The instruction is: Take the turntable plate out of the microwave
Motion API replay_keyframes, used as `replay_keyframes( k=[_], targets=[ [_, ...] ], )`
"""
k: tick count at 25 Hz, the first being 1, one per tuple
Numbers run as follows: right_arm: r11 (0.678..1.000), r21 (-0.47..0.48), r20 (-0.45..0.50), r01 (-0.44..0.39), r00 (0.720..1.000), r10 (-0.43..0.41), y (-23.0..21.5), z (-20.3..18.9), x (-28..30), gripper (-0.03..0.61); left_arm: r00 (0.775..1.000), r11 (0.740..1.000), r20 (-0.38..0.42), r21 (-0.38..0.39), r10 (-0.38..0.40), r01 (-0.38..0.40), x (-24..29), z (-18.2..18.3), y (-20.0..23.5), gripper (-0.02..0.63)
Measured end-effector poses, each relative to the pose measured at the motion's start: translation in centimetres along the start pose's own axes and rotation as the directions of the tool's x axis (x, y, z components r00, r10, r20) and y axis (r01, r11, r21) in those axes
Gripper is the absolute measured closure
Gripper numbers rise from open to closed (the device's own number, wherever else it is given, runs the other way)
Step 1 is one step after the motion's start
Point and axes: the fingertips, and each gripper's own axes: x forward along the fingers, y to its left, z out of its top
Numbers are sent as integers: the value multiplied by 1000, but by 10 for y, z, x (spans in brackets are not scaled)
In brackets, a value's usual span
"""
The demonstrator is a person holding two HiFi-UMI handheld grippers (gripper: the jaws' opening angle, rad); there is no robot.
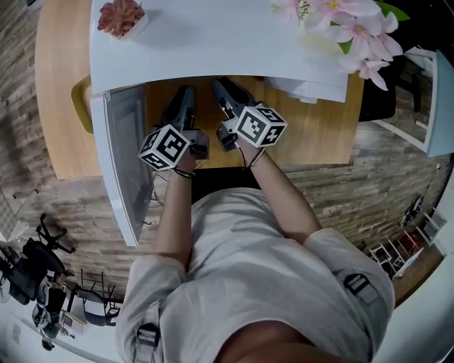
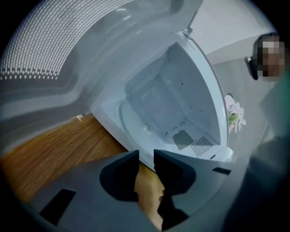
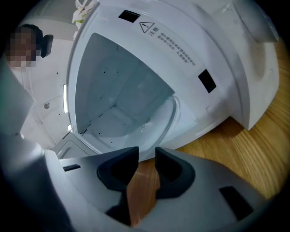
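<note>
The left tool (image 2: 146,156) has its jaws apart with a narrow gap. Only the wooden worktop (image 1: 312,135) shows through that gap. The right tool (image 3: 147,154) is the same: jaws parted, gripping nothing, bare wood between them. Both tools sit side by side just in front of the white microwave (image 1: 213,42), pointing into its open cavity.

The turntable plate (image 3: 154,118) is clear glass and lies flat on the cavity floor, just beyond both tools and touching neither. Its near rim curves close to the cavity's front edge.

The microwave door (image 1: 128,149) is swung out toward the person on the left, just beside the left tool. On the microwave's top, a pink potted succulent (image 1: 122,18) stands at far left. Pink flowers (image 1: 347,28) are at far right.
</note>
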Motion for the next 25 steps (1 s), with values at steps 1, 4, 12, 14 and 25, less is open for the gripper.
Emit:
replay_keyframes(
  k=[1, 4, 12, 14, 25],
  targets=[
    [1000, 14, 0, 4, 1000, -4, -2, -1, 1, 455, 1000, 999, 7, -49, -12, 12, 2, 1, 2, 497],
    [998, 56, 3, 8, 1000, -8, -5, -2, 5, 446, 1000, 990, 19, -136, -23, 25, 7, 1, 11, 461],
    [997, 82, 15, -2, 1000, 1, -5, -2, 11, 466, 999, 986, 32, -165, -19, 24, 16, 4, 20, 469],
    [997, 78, 18, -4, 1000, 3, -4, -1, 11, 471, 999, 985, 30, -171, -26, 31, 18, 4, 20, 474],
    [998, 66, 23, 6, 1000, -7, -4, 0, 10, 479, 998, 992, 12, -110, -54, 55, 20, 6, 16, 518]
  ],
)
